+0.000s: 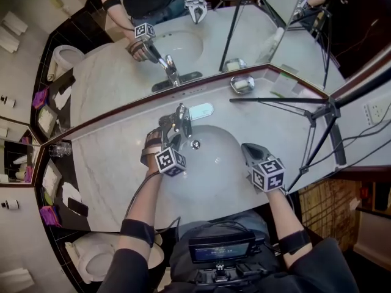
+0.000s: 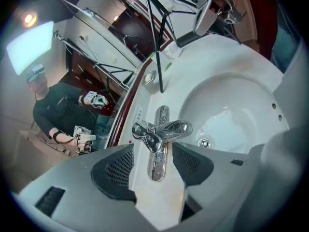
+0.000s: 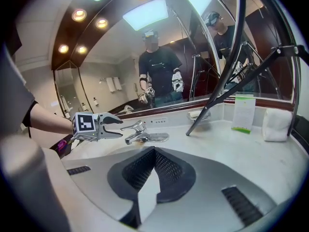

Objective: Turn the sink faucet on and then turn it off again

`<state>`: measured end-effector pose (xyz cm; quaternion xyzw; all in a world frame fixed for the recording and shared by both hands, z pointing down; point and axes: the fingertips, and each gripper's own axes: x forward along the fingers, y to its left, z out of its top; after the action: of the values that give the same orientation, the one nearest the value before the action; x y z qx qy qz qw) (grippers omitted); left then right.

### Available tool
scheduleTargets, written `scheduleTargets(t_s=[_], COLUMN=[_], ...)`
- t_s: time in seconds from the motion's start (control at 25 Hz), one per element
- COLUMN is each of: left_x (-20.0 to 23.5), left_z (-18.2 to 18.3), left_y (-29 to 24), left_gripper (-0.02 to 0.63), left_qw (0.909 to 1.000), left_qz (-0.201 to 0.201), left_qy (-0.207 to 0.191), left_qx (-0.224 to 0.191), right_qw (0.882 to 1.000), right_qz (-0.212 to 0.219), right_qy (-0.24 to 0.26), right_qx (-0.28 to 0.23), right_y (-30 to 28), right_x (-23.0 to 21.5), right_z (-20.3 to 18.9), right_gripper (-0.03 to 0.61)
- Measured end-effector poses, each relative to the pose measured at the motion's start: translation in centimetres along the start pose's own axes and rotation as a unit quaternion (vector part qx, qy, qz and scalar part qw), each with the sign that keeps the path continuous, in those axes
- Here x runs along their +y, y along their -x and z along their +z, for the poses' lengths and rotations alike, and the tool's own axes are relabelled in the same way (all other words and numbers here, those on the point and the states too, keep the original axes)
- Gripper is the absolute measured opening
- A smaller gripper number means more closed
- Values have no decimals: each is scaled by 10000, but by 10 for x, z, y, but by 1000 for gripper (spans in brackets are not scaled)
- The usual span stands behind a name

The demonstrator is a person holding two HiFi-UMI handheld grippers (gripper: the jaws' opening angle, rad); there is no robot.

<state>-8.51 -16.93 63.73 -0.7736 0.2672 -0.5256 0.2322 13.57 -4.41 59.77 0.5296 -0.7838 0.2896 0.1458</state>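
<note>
Chrome single-lever sink faucet [image 1: 182, 118] is sitting at the back rim of the white oval sink basin [image 1: 214, 173], just under the wall mirror [image 1: 183, 29], on the pale marble counter [image 1: 104, 163]. In the left gripper view the faucet [image 2: 161, 129] is showing its lever angled off to one side and its spout reaching toward the basin [image 2: 231, 105], above the round metal drain [image 2: 204, 142]. I can't tell whether water is running.

Left gripper [image 1: 173, 129] is pointing down at the faucet, very close. Its jaws are standing wide apart with the faucet base lying in the gap between them in that view, and the pads are not pressing on anything. Left gripper [image 2: 154, 158] is holding nothing.

Right gripper [image 1: 249, 151] is hovering over the near right edge of the basin, well apart from the faucet. In its own view the right gripper [image 3: 153, 151] is showing its jaws closed together with nothing between them, and the faucet [image 3: 137, 132] is sitting farther off with the left gripper next to it.

Black tripod [image 1: 317, 112] is standing on the right part of the counter.
</note>
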Motion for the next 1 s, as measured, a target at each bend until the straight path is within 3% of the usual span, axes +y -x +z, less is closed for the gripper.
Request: scheduleTargets(t_s=[0.6,1.0], left_x=[16,13], left_z=[14,12], left_y=[-23,-29], left_gripper=[175,155], left_qw=[9999,9997], left_qz=[106,-166], left_qy=[70,145], left_qx=[-21,-86], right_qw=[9999,9999], right_qz=[-89,23], right_qy=[-122,-74], right_qx=[41,71], right_y=[5,-2], right_x=[-11,-1], right_z=[-11,-10], right_gripper=[18,18])
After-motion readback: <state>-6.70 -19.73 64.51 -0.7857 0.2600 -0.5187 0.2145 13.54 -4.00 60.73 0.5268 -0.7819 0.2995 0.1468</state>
